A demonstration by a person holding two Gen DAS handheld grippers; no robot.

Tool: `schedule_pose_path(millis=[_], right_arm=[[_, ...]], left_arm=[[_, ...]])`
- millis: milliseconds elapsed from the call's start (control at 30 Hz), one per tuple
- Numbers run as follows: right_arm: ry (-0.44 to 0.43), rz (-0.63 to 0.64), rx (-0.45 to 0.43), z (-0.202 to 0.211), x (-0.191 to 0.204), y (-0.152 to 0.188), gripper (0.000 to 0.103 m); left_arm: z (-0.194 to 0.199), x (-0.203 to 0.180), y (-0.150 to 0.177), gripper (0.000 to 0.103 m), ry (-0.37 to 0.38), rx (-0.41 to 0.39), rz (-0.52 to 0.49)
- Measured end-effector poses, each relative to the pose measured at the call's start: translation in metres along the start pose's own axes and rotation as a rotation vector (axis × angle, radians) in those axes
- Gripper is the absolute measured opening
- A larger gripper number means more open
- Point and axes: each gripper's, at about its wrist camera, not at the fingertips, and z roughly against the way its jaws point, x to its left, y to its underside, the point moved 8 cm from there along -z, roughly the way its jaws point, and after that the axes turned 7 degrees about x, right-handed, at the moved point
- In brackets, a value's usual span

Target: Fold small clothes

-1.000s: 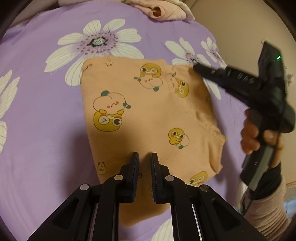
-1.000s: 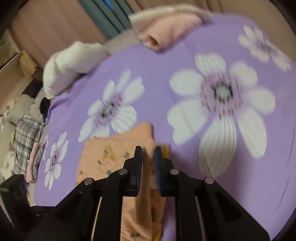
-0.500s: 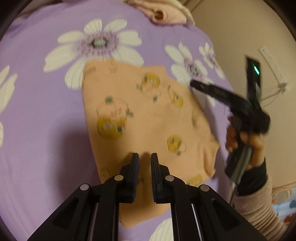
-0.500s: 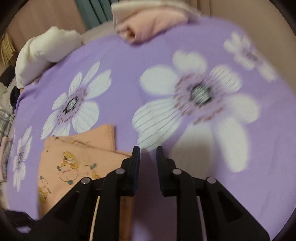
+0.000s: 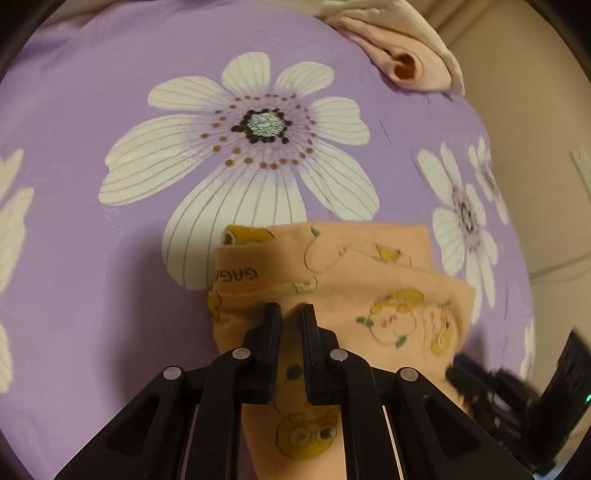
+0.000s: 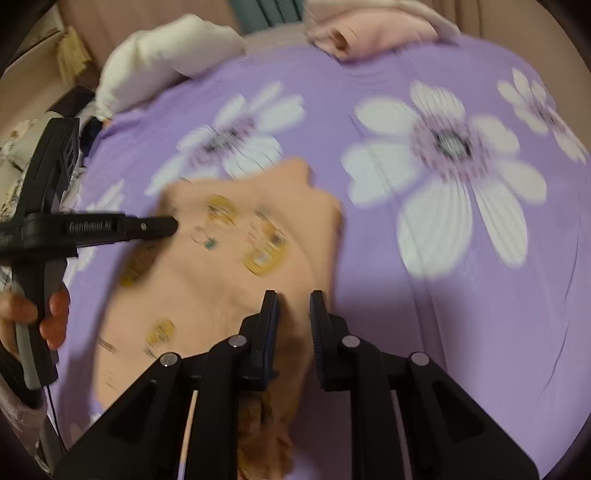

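A small peach garment with yellow duck prints [image 5: 354, 295] lies on the purple flowered bedsheet [image 5: 92, 110]. Its near part is lifted and doubled over the far part. My left gripper [image 5: 291, 314] is shut on the garment's near edge. My right gripper [image 6: 293, 301] has its jaws a little apart with peach cloth [image 6: 236, 251] between them, and it looks shut on the cloth. The left gripper also shows in the right wrist view [image 6: 166, 225] at the garment's left side. The right gripper shows blurred in the left wrist view [image 5: 465, 376] at lower right.
A folded pink and cream pile [image 5: 402, 48] lies at the far edge of the bed, also in the right wrist view [image 6: 373, 29]. A white pillow [image 6: 166, 55] sits far left. A beige wall [image 5: 535, 110] bounds the right side.
Both grippers have taken the garment's near edge and carried it up and forward, so the flat garment is now doubled over. The right gripper dropped from above the sheet onto the cloth.
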Motion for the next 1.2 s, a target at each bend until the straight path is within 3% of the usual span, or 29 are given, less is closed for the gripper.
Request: schedule_pose_path(millis=[33, 133, 267, 433, 567, 667, 800, 933, 1067, 1100, 1200], right_arm=[[-0.014, -0.018, -0.003, 0.001, -0.004, 0.003, 0.027], [-0.021, -0.027, -0.019, 0.013, -0.007, 0.01, 0.028], [-0.06, -0.013, -0.087, 0.04, 0.0, 0.013, 0.027], [-0.141, 0.073, -0.149, 0.059, 0.038, 0.02, 0.027], [-0.15, 0.139, -0.138, 0.057, 0.061, 0.036, 0.025], [-0.097, 0.162, -0.1, 0.045, 0.062, 0.052, 0.023], [-0.012, 0.143, -0.026, 0.023, 0.046, 0.076, 0.015], [-0.033, 0.104, -0.019, 0.023, 0.037, 0.087, 0.015], [-0.121, 0.044, -0.017, 0.039, 0.033, 0.097, 0.022], [-0.134, 0.027, -0.022, 0.044, 0.03, 0.098, 0.03], [-0.182, -0.034, -0.031, 0.053, 0.023, 0.102, 0.05]], left_arm=[[0.003, 0.001, 0.0, 0.007, 0.009, -0.003, 0.01], [0.015, 0.0, 0.004, 0.007, 0.008, -0.006, 0.01], [0.039, -0.016, 0.025, 0.007, 0.018, -0.042, -0.07], [0.065, -0.037, 0.072, 0.007, 0.034, -0.071, -0.183], [0.061, -0.047, 0.107, 0.007, 0.005, -0.072, -0.258], [0.047, -0.048, 0.131, 0.007, -0.01, -0.043, -0.288], [0.034, -0.042, 0.147, 0.007, -0.002, -0.028, -0.269], [0.041, -0.037, 0.156, 0.007, 0.031, -0.026, -0.235], [0.059, -0.027, 0.164, 0.007, 0.078, -0.034, -0.167], [0.064, -0.022, 0.164, 0.015, 0.083, -0.042, -0.149], [0.076, -0.006, 0.162, 0.051, 0.109, -0.066, -0.068]])
